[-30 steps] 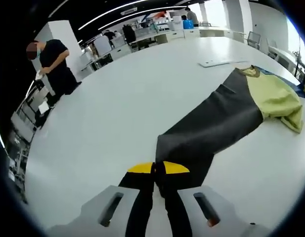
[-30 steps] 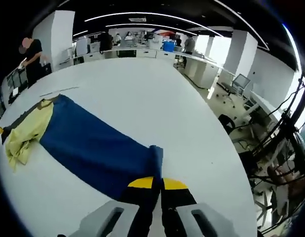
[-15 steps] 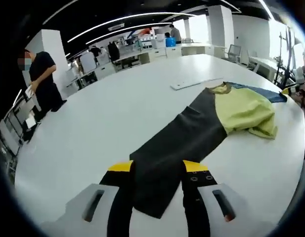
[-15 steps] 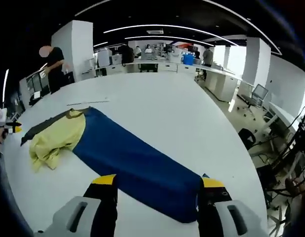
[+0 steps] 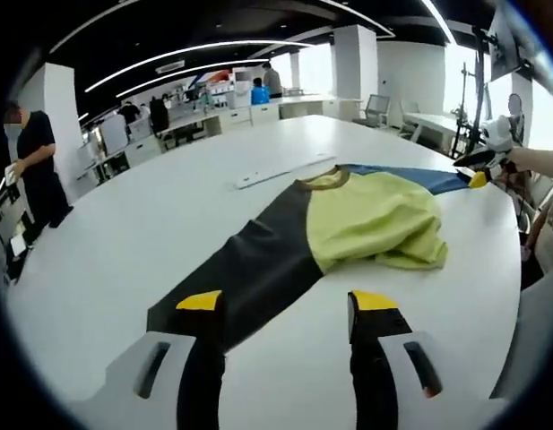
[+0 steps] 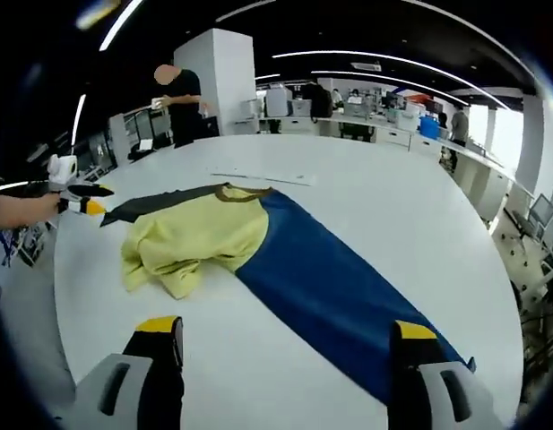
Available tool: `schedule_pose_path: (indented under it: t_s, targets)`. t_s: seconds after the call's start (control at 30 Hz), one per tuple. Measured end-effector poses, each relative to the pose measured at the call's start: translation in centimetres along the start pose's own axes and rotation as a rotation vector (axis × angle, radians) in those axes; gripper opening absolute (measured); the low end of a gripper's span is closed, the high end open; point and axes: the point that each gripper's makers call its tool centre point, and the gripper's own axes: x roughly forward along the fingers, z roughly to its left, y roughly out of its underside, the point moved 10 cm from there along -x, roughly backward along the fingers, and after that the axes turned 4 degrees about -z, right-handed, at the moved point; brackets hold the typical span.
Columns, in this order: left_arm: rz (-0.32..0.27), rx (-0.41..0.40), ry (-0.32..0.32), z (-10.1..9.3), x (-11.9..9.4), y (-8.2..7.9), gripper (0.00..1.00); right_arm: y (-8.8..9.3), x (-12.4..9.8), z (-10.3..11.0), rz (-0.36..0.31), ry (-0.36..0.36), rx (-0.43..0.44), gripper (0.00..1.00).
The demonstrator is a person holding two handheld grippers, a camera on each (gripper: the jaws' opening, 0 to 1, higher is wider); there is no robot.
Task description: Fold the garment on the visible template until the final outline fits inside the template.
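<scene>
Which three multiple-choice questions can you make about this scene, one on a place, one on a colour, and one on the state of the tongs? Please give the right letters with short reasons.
1. Where does the garment lie?
A. On the white table
B. On a chair
C. On the floor

2. What colour is the crumpled middle part of the garment?
A. Red
B. Yellow-green
C. White

3. How do the left tongs stand?
A. Shut on the black sleeve
C. Shut on nothing
B. Open, holding nothing

Answers:
1. A: the garment is spread on the white table.
2. B: the middle part is yellow-green, between the black sleeve and the blue sleeve.
3. B: the left tongs have their jaws wide apart, with the table between them.
</scene>
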Motion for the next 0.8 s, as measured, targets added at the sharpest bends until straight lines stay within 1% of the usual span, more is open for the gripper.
schedule_pose_path:
  t_s: [0.03, 0.1, 0.2, 0.3, 0.33, 0.4, 0.43, 0.47, 0.53, 0.63, 0.7, 0.73, 0.8]
  targets:
    - [-0.005, -0.003, 0.013, -0.3, 0.2, 0.0, 0.52, 0.0, 0.3, 0.3, 0.003, -0.014, -0.001, 0.96]
    - [-0.012, -0.006, 0.059, -1.1, 0.9, 0.0, 0.53, -0.2, 1.1, 1.0, 0.008, -0.044, -0.014, 0.96]
    - [0.000, -0.002, 0.105, -2.3, 1.8, 0.1, 0.53, -0.4, 2.0, 1.9, 0.011, -0.079, -0.036, 0.96]
    - [0.022, 0.020, 0.131, -3.0, 2.5, 0.4, 0.50, -0.5, 2.8, 2.2, 0.025, -0.113, -0.044, 0.95]
    - [0.021, 0.014, 0.137, -3.4, 2.8, 0.4, 0.49, -0.4, 3.3, 1.9, 0.030, -0.126, -0.057, 0.94]
    - [0.010, -0.002, 0.161, -4.0, 3.3, 0.4, 0.47, -0.5, 3.8, 2.1, 0.037, -0.146, -0.071, 0.92]
    - [0.006, -0.003, 0.163, -4.2, 3.5, 0.4, 0.46, -0.5, 4.0, 2.3, 0.038, -0.155, -0.072, 0.91]
    - [-0.002, 0.000, 0.175, -4.5, 3.9, 0.4, 0.45, -0.6, 4.3, 2.5, 0.038, -0.171, -0.072, 0.90]
    - [-0.006, 0.003, 0.201, -5.1, 4.4, 0.4, 0.38, -0.7, 4.7, 3.0, 0.039, -0.185, -0.082, 0.87]
    - [-0.023, 0.005, 0.212, -5.5, 5.0, 0.2, 0.30, -0.9, 5.3, 3.6, 0.037, -0.197, -0.093, 0.84]
    - [-0.044, -0.020, 0.222, -5.8, 5.6, 0.0, 0.24, -1.1, 5.8, 4.0, 0.026, -0.210, -0.089, 0.81]
    - [-0.053, -0.033, 0.226, -6.0, 5.9, 0.0, 0.23, -1.2, 5.9, 4.2, 0.023, -0.214, -0.087, 0.80]
    - [-0.049, -0.031, 0.225, -6.3, 6.5, 0.1, 0.23, -1.2, 6.4, 4.6, 0.025, -0.223, -0.088, 0.76]
